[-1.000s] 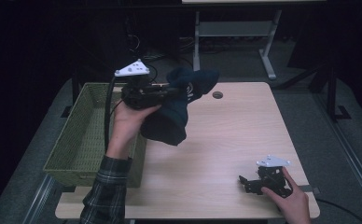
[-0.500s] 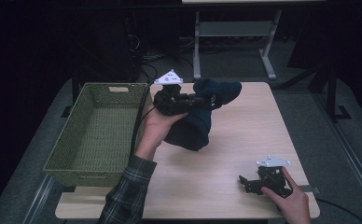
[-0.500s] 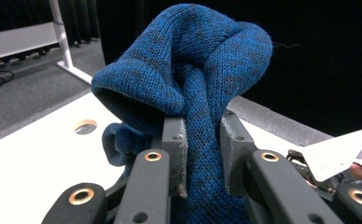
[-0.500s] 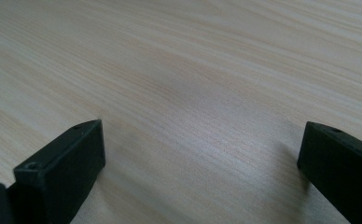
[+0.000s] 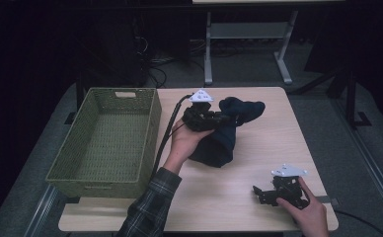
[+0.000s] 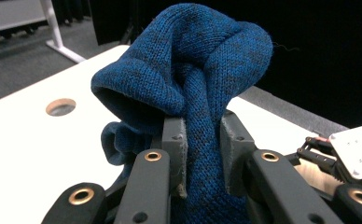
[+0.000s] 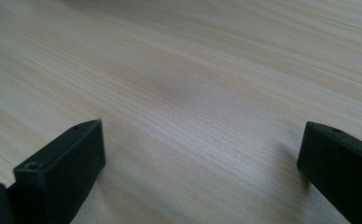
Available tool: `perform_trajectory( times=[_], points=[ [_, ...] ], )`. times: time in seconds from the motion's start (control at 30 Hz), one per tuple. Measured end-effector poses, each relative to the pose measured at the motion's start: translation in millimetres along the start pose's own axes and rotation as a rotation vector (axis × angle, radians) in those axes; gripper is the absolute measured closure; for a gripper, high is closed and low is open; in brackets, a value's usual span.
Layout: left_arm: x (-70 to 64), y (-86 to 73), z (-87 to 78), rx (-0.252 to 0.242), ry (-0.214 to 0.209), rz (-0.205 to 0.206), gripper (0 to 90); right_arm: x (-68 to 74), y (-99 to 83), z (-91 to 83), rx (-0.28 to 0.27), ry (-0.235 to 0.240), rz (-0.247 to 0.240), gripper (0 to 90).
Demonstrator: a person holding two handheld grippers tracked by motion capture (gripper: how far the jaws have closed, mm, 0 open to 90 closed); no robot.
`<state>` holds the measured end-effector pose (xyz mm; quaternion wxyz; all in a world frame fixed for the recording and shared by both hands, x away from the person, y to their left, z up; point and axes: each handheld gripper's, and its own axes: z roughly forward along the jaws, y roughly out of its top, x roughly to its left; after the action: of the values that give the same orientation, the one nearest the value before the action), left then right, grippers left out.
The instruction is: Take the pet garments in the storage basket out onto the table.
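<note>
A dark blue knitted garment (image 5: 224, 133) hangs over the middle of the wooden table (image 5: 273, 148), bunched up and partly resting on it. My left gripper (image 5: 219, 120) is shut on it; the left gripper view shows the blue knit (image 6: 193, 84) pinched between the two jaws, with my left gripper (image 6: 202, 149) closed tight around a fold. At the table's front right corner my right gripper (image 5: 259, 193) rests low, open. In the right gripper view my right gripper (image 7: 202, 154) has its jaws wide apart over bare wood.
A green woven basket (image 5: 145, 143) stands on the left side of the table, with nothing seen inside. A round cable hole (image 6: 60, 106) sits in the tabletop beyond the garment. White desk legs (image 5: 208, 49) stand on the floor behind the table.
My left gripper has carried the blue garment to the right, away from the basket toward the table's middle. The right gripper has stayed put.
</note>
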<state>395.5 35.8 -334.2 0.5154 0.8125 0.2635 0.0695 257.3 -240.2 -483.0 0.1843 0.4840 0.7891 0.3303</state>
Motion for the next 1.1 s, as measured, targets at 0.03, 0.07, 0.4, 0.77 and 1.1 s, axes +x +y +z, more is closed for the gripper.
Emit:
perform_trajectory(
  times=[0.03, 0.07, 0.4, 0.77, 1.1],
  points=[
    [-0.3, -2.4, 4.1, 0.005, -0.003, -0.001, 74.8, 0.0, 0.0, 0.0, 0.000, 0.000, 0.000, 0.5],
    [-0.7, -4.8, 8.2, 0.009, -0.005, -0.004, 74.8, 0.0, 0.0, -0.1, 0.000, 0.000, 0.000, 0.5],
    [0.5, -28.7, 47.9, 0.055, -0.027, -0.031, 74.7, 0.2, -0.1, -0.2, 0.003, -0.001, 0.002, 0.5],
    [4.4, -48.2, 82.0, 0.114, -0.035, -0.044, 73.7, 0.1, -0.3, -0.3, 0.002, 0.000, 0.000, 0.5],
    [8.6, -63.4, 100.2, 0.168, -0.030, -0.057, 61.0, -0.2, -0.5, -0.2, -0.001, 0.000, -0.004, 0.5]
  ],
)
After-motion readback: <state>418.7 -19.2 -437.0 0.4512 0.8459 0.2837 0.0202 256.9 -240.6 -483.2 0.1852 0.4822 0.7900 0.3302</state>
